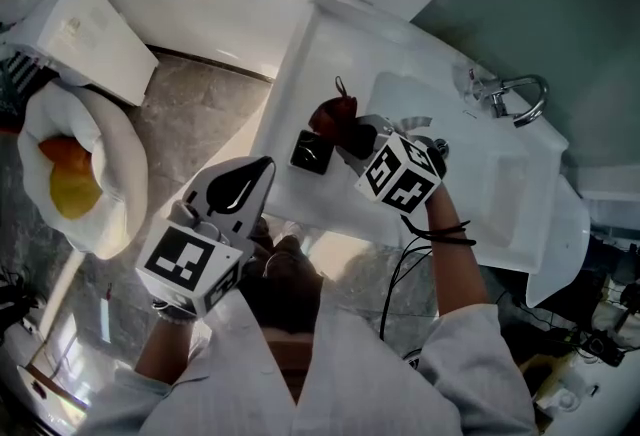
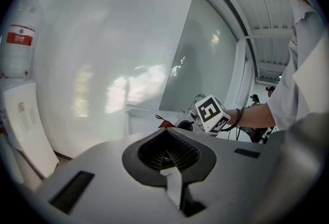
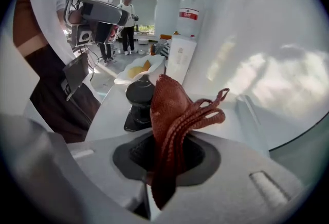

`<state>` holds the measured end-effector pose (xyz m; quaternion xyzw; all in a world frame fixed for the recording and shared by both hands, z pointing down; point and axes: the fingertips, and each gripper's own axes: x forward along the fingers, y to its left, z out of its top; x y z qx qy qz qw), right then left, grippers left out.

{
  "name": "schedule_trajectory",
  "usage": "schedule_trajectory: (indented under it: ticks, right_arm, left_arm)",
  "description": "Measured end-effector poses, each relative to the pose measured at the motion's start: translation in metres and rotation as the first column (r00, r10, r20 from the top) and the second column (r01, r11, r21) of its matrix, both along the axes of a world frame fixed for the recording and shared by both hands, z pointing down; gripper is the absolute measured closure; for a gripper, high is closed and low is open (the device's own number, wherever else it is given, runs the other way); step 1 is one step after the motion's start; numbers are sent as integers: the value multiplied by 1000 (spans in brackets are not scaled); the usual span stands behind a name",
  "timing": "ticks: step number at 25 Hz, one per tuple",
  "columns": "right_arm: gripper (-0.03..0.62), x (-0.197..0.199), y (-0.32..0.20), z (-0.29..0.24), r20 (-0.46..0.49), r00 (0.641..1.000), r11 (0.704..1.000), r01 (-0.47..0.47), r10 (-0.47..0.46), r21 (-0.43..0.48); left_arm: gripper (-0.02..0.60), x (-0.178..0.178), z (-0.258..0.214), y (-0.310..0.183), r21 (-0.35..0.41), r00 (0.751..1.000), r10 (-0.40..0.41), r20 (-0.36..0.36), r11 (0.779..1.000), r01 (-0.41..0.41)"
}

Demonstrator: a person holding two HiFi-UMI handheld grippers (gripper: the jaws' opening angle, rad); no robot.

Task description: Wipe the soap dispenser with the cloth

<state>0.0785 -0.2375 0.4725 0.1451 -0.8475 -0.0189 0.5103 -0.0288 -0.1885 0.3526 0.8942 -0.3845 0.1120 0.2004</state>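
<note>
The white sink counter runs diagonally across the upper centre of the head view, with the basin and faucet toward the upper right. Its left edge drops to a grey floor.

The black soap dispenser stands upright on the flat rim close to that left edge, at centre frame. Bare rim lies open above it.

The right gripper is clamped on the red cloth, which stands up out of its jaws. The cloth sits just beside the dispenser's pump head; contact cannot be confirmed.

The left gripper has its jaws together with nothing between them. It hangs lower left of the dispenser, off the counter edge.
</note>
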Motion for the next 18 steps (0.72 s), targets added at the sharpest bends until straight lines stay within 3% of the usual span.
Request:
schedule_trajectory:
  ticks: [4, 9, 12, 18]
  right_arm:
    - [510, 0, -4, -24, 20, 1000, 996, -20, 19, 89]
    - [510, -13, 16, -46, -153, 980, 953, 163, -126, 257]
    - [510, -18, 26, -44, -214, 963, 935, 222, -165, 276]
    - [510, -11, 18, -31, -271, 950, 939, 229, -158, 257]
  left_arm:
    - [577, -2, 1, -1, 0, 1000, -9, -7, 1000, 9]
    - [577, -1, 2, -3, -3, 1000, -6, -11, 1000, 6]
    - [577, 0, 1, -4, -3, 1000, -5, -12, 1000, 5]
    - [577, 1, 0, -3, 4, 1000, 0, -12, 1000, 0]
